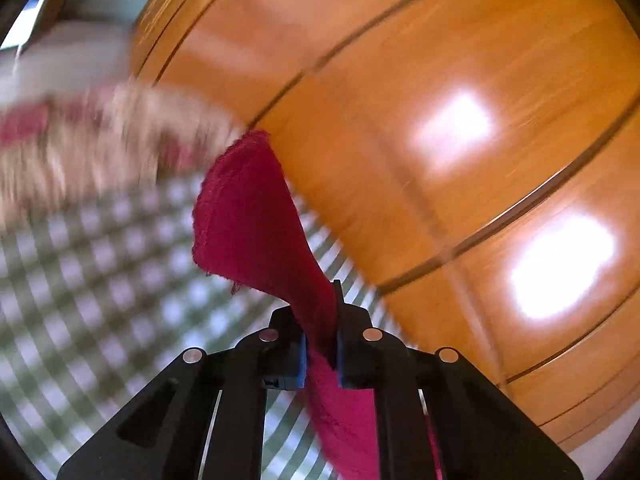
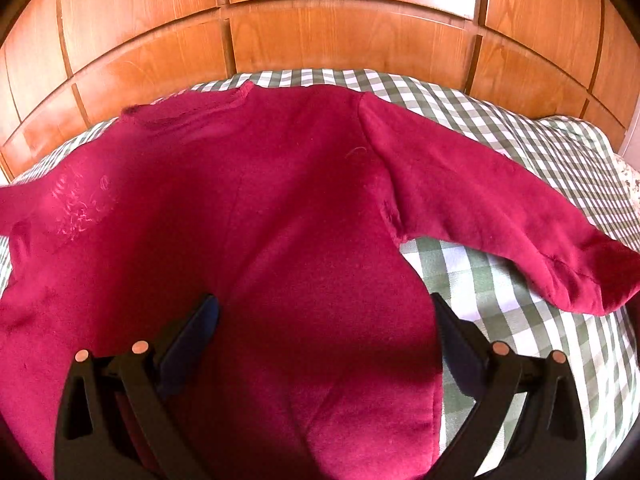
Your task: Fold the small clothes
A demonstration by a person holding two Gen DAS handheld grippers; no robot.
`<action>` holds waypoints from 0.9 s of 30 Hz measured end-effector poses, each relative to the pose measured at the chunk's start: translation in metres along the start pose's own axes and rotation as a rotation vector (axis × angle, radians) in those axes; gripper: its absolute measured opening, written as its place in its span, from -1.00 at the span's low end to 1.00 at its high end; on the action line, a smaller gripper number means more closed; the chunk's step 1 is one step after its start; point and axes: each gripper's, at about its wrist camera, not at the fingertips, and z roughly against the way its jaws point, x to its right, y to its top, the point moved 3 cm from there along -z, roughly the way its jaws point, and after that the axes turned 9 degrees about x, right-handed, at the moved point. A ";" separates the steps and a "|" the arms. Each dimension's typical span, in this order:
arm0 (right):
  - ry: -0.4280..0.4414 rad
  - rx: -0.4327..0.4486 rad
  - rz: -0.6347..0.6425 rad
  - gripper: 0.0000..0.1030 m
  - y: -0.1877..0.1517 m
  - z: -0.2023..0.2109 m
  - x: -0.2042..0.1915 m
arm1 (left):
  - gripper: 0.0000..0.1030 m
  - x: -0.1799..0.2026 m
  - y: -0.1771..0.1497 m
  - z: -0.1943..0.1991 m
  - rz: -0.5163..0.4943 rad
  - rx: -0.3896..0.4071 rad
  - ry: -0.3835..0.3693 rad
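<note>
A small dark red sweater (image 2: 280, 184) lies spread on a green-and-white checked bedspread (image 2: 500, 292), one sleeve (image 2: 500, 216) stretched out to the right. My right gripper (image 2: 324, 304) stands open just above the sweater's lower body, its fingers wide apart on either side of the cloth and not pressing it. In the left wrist view my left gripper (image 1: 322, 320) is shut on a strip of the red sweater (image 1: 244, 208), which rises from between the blue pads and hangs over the checked bedspread (image 1: 100, 264). That view is blurred.
Orange wooden panels (image 2: 340, 44) rise right behind the bed and fill the right half of the left wrist view (image 1: 420, 80). A blurred pale floral fabric (image 1: 100, 140) lies at the left there. More floral cloth (image 2: 630, 180) shows at the bed's right edge.
</note>
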 end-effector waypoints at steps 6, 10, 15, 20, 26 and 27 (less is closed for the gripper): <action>0.001 0.000 -0.001 0.96 0.000 0.000 0.000 | -0.82 -0.026 -0.035 -0.012 -0.147 -0.128 0.161; 0.002 0.001 -0.001 0.96 -0.001 0.000 0.001 | -0.08 -0.045 -0.058 -0.013 -0.090 -0.147 0.191; 0.000 0.002 0.000 0.96 -0.001 0.000 0.000 | -0.21 -0.045 -0.058 -0.010 -0.029 -0.126 0.244; -0.002 0.003 0.003 0.96 -0.001 0.001 0.000 | -0.78 -0.031 -0.052 -0.003 -0.047 -0.085 0.268; -0.002 0.004 0.002 0.96 -0.001 0.001 0.000 | -0.78 0.053 -0.072 0.013 -0.235 -0.035 0.137; -0.001 0.004 0.001 0.96 -0.001 0.001 0.000 | -0.78 0.063 -0.075 0.013 -0.248 -0.038 0.120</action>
